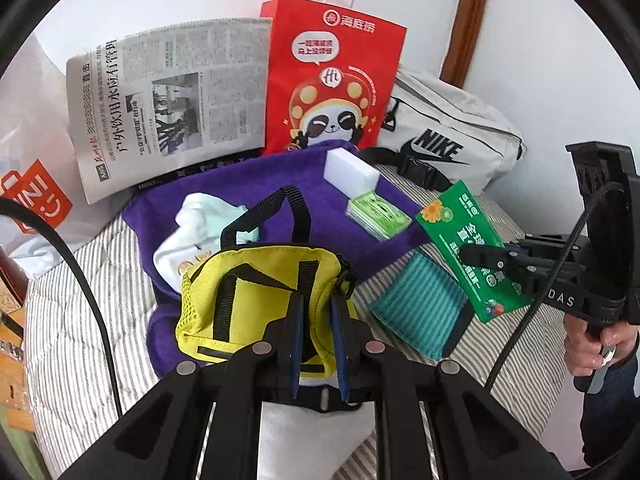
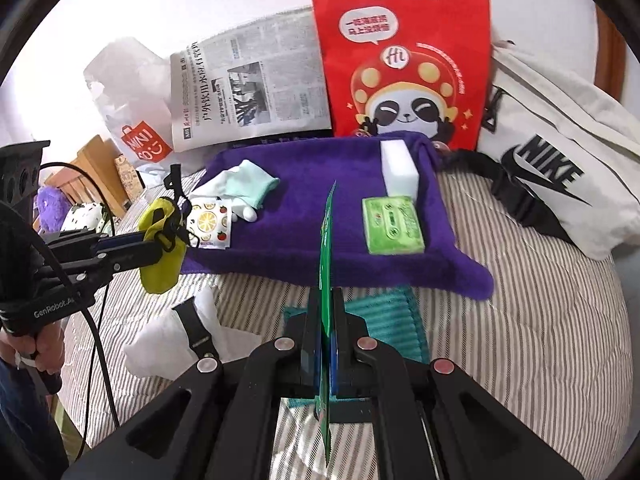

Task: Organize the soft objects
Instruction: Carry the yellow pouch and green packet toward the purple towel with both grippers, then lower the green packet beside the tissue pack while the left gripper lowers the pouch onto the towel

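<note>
My left gripper (image 1: 316, 305) is shut on a yellow mesh pouch (image 1: 248, 292) with black straps, held above the purple towel (image 1: 248, 188). It shows in the right wrist view too, as the left gripper (image 2: 158, 246) with the yellow pouch (image 2: 160, 256) hanging from it. My right gripper (image 2: 327, 296) is shut on a flat green packet (image 2: 326, 236), seen edge-on. In the left wrist view the right gripper (image 1: 476, 255) holds that green packet (image 1: 468, 240) over a teal striped cloth (image 1: 420, 308). A white sponge block (image 2: 400, 172), a green tissue pack (image 2: 392, 224) and a white-mint glove (image 2: 240, 184) lie on the purple towel (image 2: 320, 184).
A newspaper (image 1: 168, 96), a red panda paper bag (image 1: 332, 76) and a white Nike bag (image 1: 448, 128) lean against the back wall. A white plastic bag (image 1: 32, 184) sits at the left. A fruit-print packet (image 2: 210, 220) and crumpled white cloth (image 2: 160, 344) lie on the striped bedsheet (image 2: 520, 300).
</note>
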The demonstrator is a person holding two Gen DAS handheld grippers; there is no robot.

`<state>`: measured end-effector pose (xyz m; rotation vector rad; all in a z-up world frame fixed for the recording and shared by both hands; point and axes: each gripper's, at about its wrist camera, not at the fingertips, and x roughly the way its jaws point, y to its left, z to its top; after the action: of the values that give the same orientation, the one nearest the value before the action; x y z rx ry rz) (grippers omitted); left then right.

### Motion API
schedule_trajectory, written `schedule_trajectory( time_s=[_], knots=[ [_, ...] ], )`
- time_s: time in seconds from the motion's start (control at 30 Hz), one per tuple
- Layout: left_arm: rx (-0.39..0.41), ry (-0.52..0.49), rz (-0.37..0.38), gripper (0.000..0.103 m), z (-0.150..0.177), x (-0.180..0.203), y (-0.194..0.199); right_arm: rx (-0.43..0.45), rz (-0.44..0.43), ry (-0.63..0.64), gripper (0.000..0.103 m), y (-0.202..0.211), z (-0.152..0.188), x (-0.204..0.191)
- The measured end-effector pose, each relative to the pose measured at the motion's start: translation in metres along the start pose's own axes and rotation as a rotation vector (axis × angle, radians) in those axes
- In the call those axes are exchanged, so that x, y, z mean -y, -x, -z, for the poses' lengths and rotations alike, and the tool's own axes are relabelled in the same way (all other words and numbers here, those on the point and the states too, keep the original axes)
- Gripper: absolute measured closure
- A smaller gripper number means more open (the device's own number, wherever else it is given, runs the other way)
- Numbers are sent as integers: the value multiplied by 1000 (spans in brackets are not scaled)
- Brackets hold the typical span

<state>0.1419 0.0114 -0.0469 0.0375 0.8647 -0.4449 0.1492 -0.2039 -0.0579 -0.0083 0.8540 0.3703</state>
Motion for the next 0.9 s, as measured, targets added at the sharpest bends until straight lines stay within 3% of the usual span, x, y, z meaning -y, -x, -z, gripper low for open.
schedule_trajectory(
  time_s=[0.43,0.9],
  knots=[
    [3,26,-22,89,-29,-27,-17,11,-32,7,100,-28,-45,4],
    [-21,46,-28,89,-51,-53,-48,-4,-21,2,100,-92,-111,16]
  ],
)
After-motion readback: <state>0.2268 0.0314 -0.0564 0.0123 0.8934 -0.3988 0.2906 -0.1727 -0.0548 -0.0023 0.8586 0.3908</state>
